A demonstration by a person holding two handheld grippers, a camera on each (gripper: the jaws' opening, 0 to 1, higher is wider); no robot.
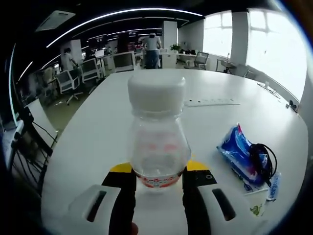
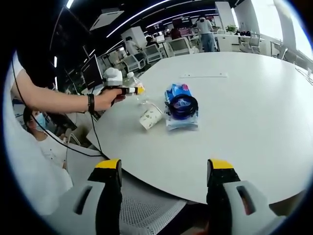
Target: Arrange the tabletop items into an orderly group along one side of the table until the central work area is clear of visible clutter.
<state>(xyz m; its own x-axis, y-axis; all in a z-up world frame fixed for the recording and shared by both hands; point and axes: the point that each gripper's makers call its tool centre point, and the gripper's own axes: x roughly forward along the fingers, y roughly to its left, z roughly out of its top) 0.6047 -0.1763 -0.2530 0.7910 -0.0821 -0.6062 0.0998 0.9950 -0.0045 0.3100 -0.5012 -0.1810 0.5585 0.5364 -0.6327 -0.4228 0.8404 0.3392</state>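
One item in hand: left gripper (image 1: 159, 178) clamped on bottle (image 1: 157, 142). Right gripper (image 2: 164, 171) apart, idle. Next: set bottle beside wipes pack (image 1: 239, 154), w/ table (image 1: 220, 117) centre left bare.

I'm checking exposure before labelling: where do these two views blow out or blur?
Left gripper view: windows overexposed to white, bottle sharp between the left gripper jaws. Right gripper view: window glare top right, table bright, straight edges bowed by fisheye.

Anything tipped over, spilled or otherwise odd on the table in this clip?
Yes: the paper cup lies on its side near the table edge, beside the blue packet with a black cable coiled on top. No spill is visible. The left tool grips a clear bottle upright.
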